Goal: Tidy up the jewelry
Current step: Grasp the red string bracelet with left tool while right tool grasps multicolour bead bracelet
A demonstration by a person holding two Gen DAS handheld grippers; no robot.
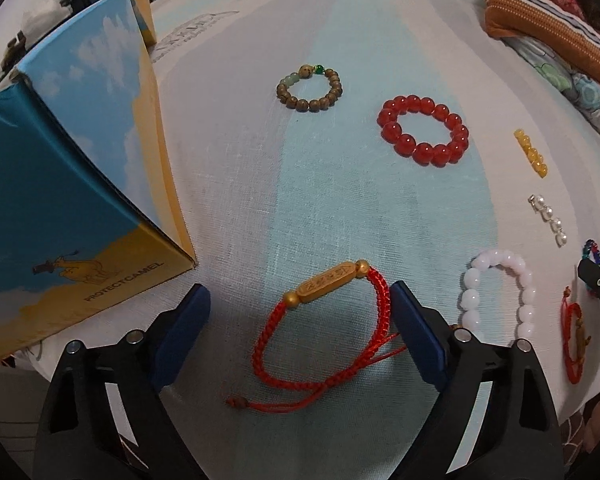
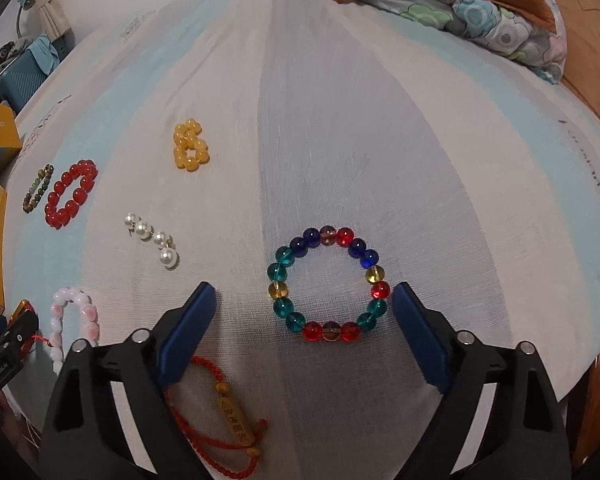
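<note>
Between your left jaws: the red cord bracelet (image 1: pixel 324 320) lies flat on the bedsheet (image 1: pixel 340 184), its gold bar charm (image 1: pixel 328 282) toward the far side and its knotted tail trailing toward you.
Left gripper (image 1: pixel 300 300): wide open, holding nothing. The right-hand pad sits just beside the braided cord; whether it touches cannot be told. The left-hand pad stands well apart from the loop.
Between your right jaws: the multicolour glass bead bracelet (image 2: pixel 328 286) lies as an open ring on the sheet.
Right gripper (image 2: pixel 304 300): wide open, holding nothing. One pad is just beside the ring's red and teal beads; the other is well apart.
Reason for the stance: both grippers point steeply down and straddle one piece each, which suits a pinch from above across the loop. Judged from this, you are at the approach step, grasp not yet made.
Handling note: the cord will likely collapse under the pads; the beads are round and may roll out, so close across the ring's width.
Nearby pieces: white bead bracelet (image 1: pixel 500 296), just right of the cord bracelet; pearl cluster (image 1: pixel 548 220); yellow bead cluster (image 1: pixel 532 152); red bead bracelet (image 1: pixel 424 130); brown wooden bead bracelet (image 1: pixel 310 88); a second red cord bracelet (image 2: pixel 220 416) under your right gripper.
Spacing: pieces lie apart, none overlapping, so each can be lifted alone.
Likely destination: the blue and yellow box (image 1: pixel 80 184) at the left; its opening is not visible.
Far edge: folded bedding (image 2: pixel 480 12).
</note>
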